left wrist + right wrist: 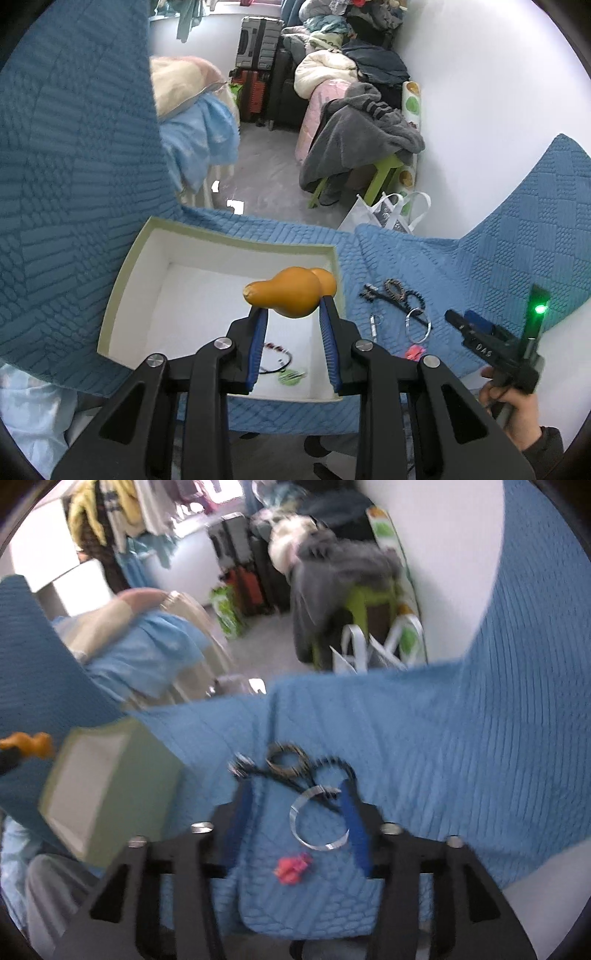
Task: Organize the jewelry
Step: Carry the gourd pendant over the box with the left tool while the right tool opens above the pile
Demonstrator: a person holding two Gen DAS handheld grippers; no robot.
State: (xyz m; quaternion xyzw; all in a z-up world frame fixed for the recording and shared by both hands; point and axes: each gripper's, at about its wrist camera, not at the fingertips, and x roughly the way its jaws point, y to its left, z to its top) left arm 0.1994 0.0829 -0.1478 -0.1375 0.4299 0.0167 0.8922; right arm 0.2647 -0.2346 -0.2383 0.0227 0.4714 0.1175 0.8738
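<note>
At the left lies the open box point(125, 280), pale green outside and white within, set on the blue quilted cover point(74, 184) so that its mouth faces up to receive pieces; a black cord necklace point(277, 360) with small red beads and a green pendant already rests on its floor near the front wall; above the box's right half the left gripper point(293, 314) is clamped on an orange gourd-shaped charm point(284, 295), its blue pads pressing the fat lower bulb from both sides, which I judge a sensible hold since the narrow neck would slip; the charm hangs over the interior rather than touching it, so the drop looks near but not yet made; to the right of the box, on the cover, the unsorted pieces lie close together: a braided bracelet point(393, 290), a dark beaded strand point(415, 299), a silver bangle point(319, 821) and a small pink ornament point(291, 867) (its exact kind is too blurred to tell); the right gripper point(297, 801) hovers low over this cluster with its tongs spread wide and empty, straddling the bangle, probably lining up the next pick; the bangle, thin and flat on soft cloth, may be awkward to lift.
</note>
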